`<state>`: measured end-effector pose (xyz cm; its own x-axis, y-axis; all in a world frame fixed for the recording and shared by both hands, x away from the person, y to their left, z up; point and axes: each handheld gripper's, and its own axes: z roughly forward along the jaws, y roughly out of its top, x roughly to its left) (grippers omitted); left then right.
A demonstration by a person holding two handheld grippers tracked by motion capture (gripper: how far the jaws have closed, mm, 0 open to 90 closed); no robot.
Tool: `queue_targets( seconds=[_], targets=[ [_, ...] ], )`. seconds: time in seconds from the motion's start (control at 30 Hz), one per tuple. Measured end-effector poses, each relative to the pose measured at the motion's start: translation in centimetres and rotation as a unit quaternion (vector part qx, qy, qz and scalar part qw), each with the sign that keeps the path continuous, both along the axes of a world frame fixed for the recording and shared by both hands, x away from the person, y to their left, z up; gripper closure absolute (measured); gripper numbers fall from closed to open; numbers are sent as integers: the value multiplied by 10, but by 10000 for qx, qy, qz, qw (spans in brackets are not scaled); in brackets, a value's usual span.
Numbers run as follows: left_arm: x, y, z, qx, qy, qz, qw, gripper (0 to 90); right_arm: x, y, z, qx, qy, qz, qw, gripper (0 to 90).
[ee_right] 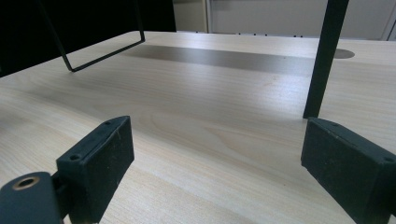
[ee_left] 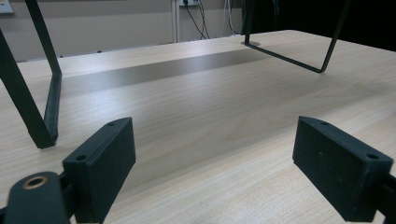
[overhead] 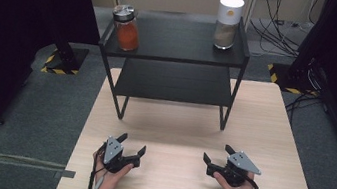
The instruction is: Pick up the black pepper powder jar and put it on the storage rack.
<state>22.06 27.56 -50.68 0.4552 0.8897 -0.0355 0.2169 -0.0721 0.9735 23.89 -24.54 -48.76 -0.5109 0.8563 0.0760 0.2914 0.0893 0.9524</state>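
You've got both tongs parked low on the desk (overhead: 274, 120), on your side of the black two-tier rack (overhead: 174, 57). Your left tongs (overhead: 131, 145) have the jaws spread wide with nothing between them, just bare wood showing in the left gripper view (ee_left: 212, 154). Same deal with your right tongs (overhead: 217, 153): jaws wide apart, empty, with one rack leg (ee_right: 324, 60) standing just ahead in the right gripper view. Up on the rack's top shelf, the jar of orange-red stuff (overhead: 126, 28) sits at the left end, and the white-capped jar (overhead: 228, 22) stands at the right end, well apart from it.
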Motion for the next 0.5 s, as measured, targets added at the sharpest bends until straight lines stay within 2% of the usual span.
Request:
queue_targets(
  seconds=[0.5],
  targets=[
    [-1,0,-1,-16,-16,9,10000,127,2,0,1,-36,38,34,10000,90]
  ],
)
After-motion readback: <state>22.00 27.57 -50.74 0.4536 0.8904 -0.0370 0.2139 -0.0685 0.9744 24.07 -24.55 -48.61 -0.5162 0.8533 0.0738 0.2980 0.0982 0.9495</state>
